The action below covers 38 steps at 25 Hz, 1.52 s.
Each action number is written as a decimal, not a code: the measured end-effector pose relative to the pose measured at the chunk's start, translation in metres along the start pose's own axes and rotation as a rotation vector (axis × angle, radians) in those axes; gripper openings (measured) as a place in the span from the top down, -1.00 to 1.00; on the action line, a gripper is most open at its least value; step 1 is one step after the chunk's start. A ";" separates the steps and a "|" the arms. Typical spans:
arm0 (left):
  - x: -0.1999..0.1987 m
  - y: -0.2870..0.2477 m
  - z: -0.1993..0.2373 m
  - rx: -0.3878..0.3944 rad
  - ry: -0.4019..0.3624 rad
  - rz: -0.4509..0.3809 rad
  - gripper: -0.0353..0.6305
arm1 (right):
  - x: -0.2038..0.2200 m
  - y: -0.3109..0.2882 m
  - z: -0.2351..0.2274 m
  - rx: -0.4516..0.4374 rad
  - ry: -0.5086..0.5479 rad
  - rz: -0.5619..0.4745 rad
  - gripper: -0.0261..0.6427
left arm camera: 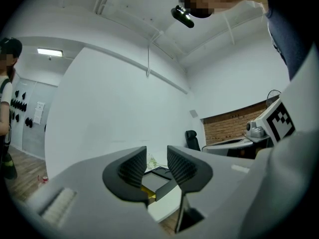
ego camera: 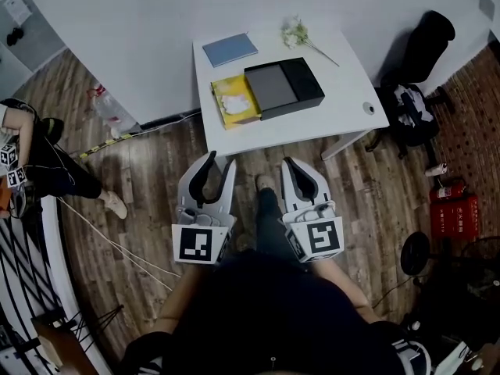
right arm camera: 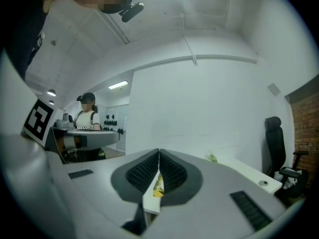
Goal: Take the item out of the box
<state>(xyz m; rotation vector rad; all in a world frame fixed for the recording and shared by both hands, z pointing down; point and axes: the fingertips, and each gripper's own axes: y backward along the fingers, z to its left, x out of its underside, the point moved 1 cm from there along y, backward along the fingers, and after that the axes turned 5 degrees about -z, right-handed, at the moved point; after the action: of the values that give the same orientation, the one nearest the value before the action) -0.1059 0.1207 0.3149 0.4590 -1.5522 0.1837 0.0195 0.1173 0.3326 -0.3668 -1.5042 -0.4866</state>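
On a white table point(ego camera: 344, 112) lies a black box point(ego camera: 283, 87), open, with a flat grey inside. Against its left side sits a yellow box point(ego camera: 234, 100) with something white on top. Both grippers hang over the wooden floor, short of the table's near edge and apart from the boxes. My left gripper point(ego camera: 220, 160) is open with nothing between its jaws; in the left gripper view point(left arm camera: 157, 158) the black box point(left arm camera: 152, 180) and yellow box point(left arm camera: 146, 190) show through the gap. My right gripper point(ego camera: 289, 163) is shut and empty, its pads together in the right gripper view point(right arm camera: 159, 156).
A blue notebook point(ego camera: 230, 49) and a sprig of white flowers point(ego camera: 295, 31) lie at the table's far side, a small round thing point(ego camera: 369, 108) at its right edge. A black office chair point(ego camera: 422, 53) stands right of the table. A person point(ego camera: 35, 166) stands far left.
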 end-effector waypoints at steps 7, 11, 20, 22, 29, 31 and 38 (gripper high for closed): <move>0.015 -0.048 0.023 -0.033 -0.009 0.016 0.49 | 0.010 -0.053 -0.029 -0.045 -0.012 -0.002 0.89; 0.029 -0.081 0.037 -0.051 -0.019 0.033 0.49 | 0.017 -0.090 -0.048 -0.084 -0.016 0.006 0.89; 0.043 -0.159 0.053 -0.103 0.012 0.067 0.49 | 0.027 -0.167 -0.103 -0.177 -0.040 0.033 0.89; 0.051 -0.172 0.058 -0.128 0.022 0.088 0.49 | 0.030 -0.184 -0.113 -0.202 -0.047 0.041 0.89; 0.059 -0.212 0.089 -0.213 -0.054 0.058 0.49 | 0.043 -0.234 -0.134 -0.312 -0.064 0.041 0.89; 0.063 -0.219 0.095 -0.229 -0.073 0.081 0.49 | 0.045 -0.246 -0.137 -0.337 -0.060 0.050 0.89; 0.094 -0.226 0.110 -0.270 -0.071 0.180 0.49 | 0.066 -0.272 -0.137 -0.395 -0.073 0.085 0.89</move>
<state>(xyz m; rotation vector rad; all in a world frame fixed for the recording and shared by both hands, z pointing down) -0.1153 -0.1426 0.3643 0.1142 -1.6600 0.0951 -0.0052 -0.1907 0.3747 -0.7612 -1.4524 -0.7107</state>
